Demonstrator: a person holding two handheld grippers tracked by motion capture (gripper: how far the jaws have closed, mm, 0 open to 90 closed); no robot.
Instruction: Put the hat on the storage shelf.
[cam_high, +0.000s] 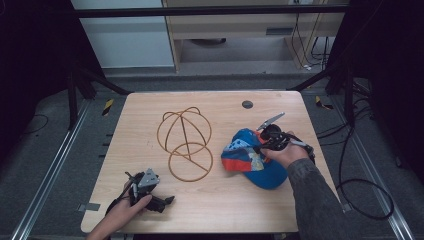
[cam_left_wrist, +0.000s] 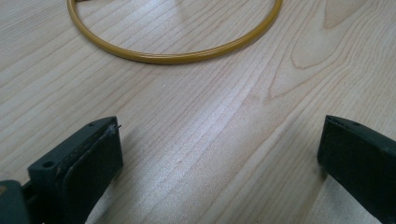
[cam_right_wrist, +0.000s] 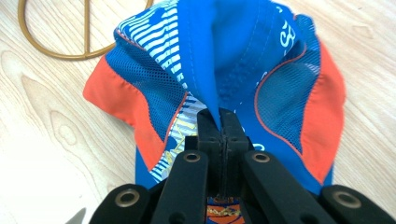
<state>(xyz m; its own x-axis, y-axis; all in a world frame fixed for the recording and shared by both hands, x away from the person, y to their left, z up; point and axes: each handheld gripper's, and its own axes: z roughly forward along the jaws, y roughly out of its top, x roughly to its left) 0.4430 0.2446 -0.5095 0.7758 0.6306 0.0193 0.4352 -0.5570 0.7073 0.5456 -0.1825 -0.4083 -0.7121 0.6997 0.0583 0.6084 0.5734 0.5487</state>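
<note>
Right gripper has its jaws pinched on a fold of the blue cap; I'd lift straight, then carry it over the wire stand. Left gripper rests wide apart, holding nothing, ready to steady the ring.

Table evenly lit from above, dark surroundings. Soft shadows under left gripper; glare patch on wood ahead of it. Right gripper sharp, near parts slightly blurred.
</note>
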